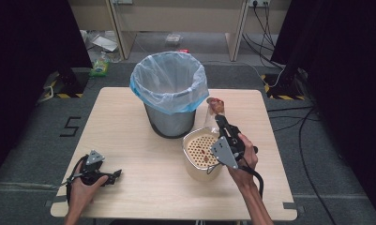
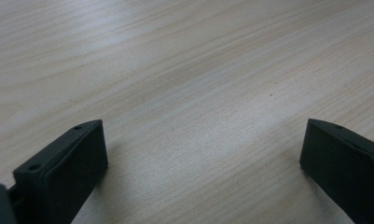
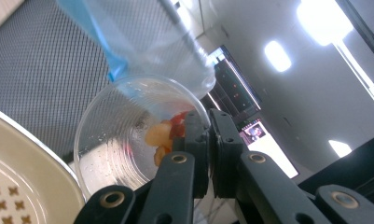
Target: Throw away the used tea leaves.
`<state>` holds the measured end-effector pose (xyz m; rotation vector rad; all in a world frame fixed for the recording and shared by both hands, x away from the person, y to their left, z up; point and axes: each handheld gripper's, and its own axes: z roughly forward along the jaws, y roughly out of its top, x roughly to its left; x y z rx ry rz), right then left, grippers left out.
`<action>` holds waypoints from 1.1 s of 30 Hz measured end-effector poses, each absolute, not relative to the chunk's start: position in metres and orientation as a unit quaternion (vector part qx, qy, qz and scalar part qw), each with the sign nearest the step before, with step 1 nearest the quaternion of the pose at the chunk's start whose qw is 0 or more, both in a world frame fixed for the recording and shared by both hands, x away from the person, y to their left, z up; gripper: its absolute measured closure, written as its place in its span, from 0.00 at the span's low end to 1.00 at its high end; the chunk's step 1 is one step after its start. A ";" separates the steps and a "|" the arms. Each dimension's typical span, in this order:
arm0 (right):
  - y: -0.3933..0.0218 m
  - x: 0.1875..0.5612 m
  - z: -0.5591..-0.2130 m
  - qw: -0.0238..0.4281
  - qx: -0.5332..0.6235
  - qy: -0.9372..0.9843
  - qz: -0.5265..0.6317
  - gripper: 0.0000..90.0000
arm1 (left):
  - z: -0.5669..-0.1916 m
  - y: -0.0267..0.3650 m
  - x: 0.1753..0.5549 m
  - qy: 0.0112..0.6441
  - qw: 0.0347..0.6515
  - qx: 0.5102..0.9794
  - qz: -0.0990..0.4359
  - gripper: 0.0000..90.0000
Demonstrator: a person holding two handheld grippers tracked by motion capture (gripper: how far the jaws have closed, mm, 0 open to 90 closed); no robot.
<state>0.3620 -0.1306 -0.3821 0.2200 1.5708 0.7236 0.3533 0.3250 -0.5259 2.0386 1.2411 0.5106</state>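
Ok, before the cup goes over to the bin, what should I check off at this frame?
1. Right tongs pinched on the clear cup rim: ok.
2. Food scraps left in the cup: ok, not yet emptied.
3. Bin lined and open-topped: ok.
4. Cup over the bin mouth: not ok, it sits beside the bin, above the strainer bowl.
5. Left tongs open, resting on the table, out of the way: ok.
6. Grip firmness: cannot tell.

Clear plastic cup (image 1: pixel 213 115) holding food scraps, tilted, lifted between mesh bin (image 1: pixel 170 96) and perforated beige bowl (image 1: pixel 200 152).
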 end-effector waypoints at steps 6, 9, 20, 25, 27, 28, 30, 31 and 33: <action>-0.125 0.359 -0.387 0.677 0.065 0.671 0.296 0.97 | -0.526 0.325 0.353 0.478 0.343 0.784 0.196 0.00; -0.121 0.355 -0.389 0.695 0.043 0.662 0.276 0.97 | -0.526 0.325 0.353 0.478 0.343 0.785 0.195 0.00; -0.117 0.358 -0.396 0.716 0.016 0.652 0.250 0.97 | -0.526 0.325 0.353 0.478 0.343 0.785 0.195 0.00; -0.112 0.355 -0.401 0.722 -0.002 0.651 0.236 0.97 | -0.526 0.325 0.353 0.478 0.344 0.784 0.195 0.00; -0.110 0.353 -0.401 0.719 -0.004 0.652 0.241 0.97 | -0.526 0.325 0.353 0.478 0.343 0.785 0.195 0.00; -0.108 0.353 -0.402 0.724 -0.016 0.651 0.228 0.97 | -0.526 0.325 0.353 0.478 0.343 0.785 0.195 0.00; -0.108 0.356 -0.404 0.721 -0.003 0.654 0.227 0.97 | -0.526 0.325 0.353 0.478 0.343 0.784 0.195 0.00; -0.107 0.353 -0.404 0.728 -0.013 0.647 0.227 0.97 | -0.526 0.325 0.353 0.478 0.343 0.784 0.196 0.00; -0.106 0.352 -0.403 0.731 -0.019 0.645 0.222 0.97 | -0.526 0.325 0.353 0.478 0.343 0.784 0.196 0.00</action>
